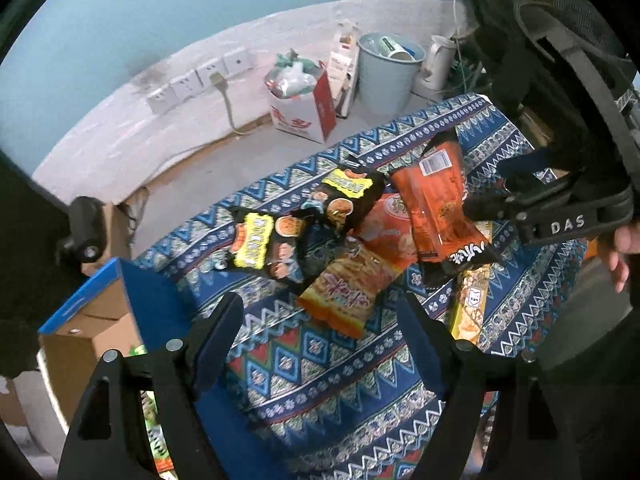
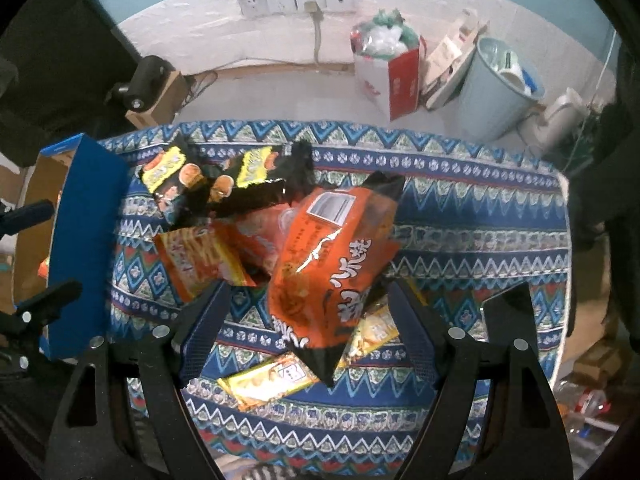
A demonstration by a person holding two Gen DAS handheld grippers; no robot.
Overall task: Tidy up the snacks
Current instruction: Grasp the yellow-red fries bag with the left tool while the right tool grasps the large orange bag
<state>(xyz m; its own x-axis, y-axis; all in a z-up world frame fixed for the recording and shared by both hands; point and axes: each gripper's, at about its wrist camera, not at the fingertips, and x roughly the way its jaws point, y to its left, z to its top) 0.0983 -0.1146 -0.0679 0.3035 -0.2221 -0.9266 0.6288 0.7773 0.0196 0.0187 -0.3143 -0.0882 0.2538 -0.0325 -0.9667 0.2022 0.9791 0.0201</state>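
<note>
Seen from the left wrist camera, the left gripper (image 1: 320,316) is held with its black fingers spread wide apart and nothing between them, above a table covered by a blue patterned woven cloth (image 1: 332,392); beyond the fingertips a heap of snack packets is spread on the cloth: two black-and-yellow crinkled snack bags (image 1: 266,246) to the left, a small orange-and-yellow noodle-snack packet (image 1: 348,292) just ahead, and a large orange foil snack bag with a black end (image 1: 440,212) lying across the others; the right gripper (image 1: 492,196) is seen at the right edge, with its fingertips at that bag's edge, though contact cannot be judged here; an open cardboard box with blue outer walls (image 1: 104,300) stands at the table's left side; a pale bucket (image 1: 384,72) and a red-and-white carton (image 1: 308,112) are seen on the floor by the wall.

From the right wrist camera, the right gripper (image 2: 306,304) is shown with its fingers apart; the large orange bag (image 2: 324,264) lies tilted between them, its black end toward the camera, and whether either finger touches it cannot be told; a yellow foil wafer packet (image 2: 272,380) lies on the cloth (image 2: 480,232) beneath; the black-and-yellow bags (image 2: 224,180) lie farther back, and the blue-walled box (image 2: 88,248) stands at the left, with the left gripper (image 2: 28,256) over it.
</note>
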